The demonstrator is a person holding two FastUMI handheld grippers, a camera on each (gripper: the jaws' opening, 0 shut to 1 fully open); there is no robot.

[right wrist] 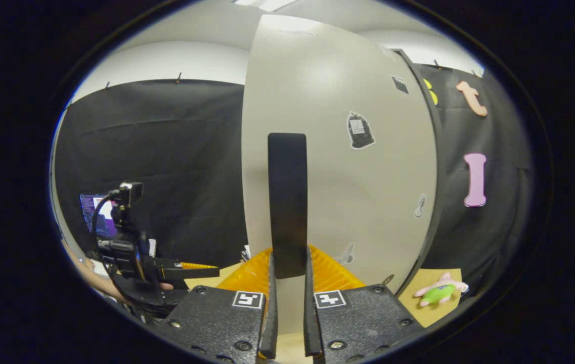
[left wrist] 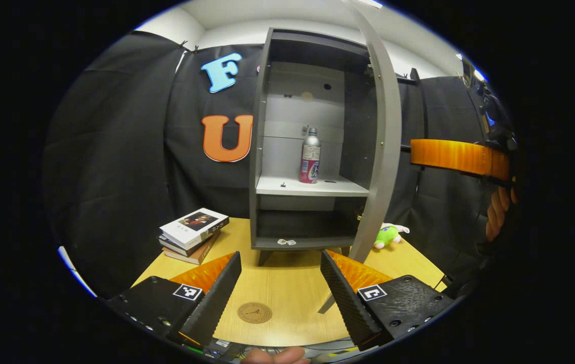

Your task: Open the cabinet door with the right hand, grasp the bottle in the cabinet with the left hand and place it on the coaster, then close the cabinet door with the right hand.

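The grey cabinet [left wrist: 267, 126] stands open on the wooden table, its door [left wrist: 383, 151] swung out toward me. A silver bottle with a pink label [left wrist: 310, 156] stands upright on the white middle shelf. A round brown coaster [left wrist: 254, 312] lies on the table between my left gripper's fingers. The left gripper [left wrist: 279, 293] is open, low over the table and well short of the cabinet. In the right gripper view, my right gripper [right wrist: 287, 288] is shut on the lower end of the door's black vertical handle [right wrist: 287, 202]. The left gripper [right wrist: 191, 270] shows at lower left.
A stack of books [left wrist: 193, 232] lies left of the cabinet. A green plush toy [left wrist: 388, 235] lies on the table behind the open door. Two small pieces [left wrist: 285, 242] rest on the cabinet's bottom ledge. A hand [left wrist: 499, 212] holds the right gripper at the far right.
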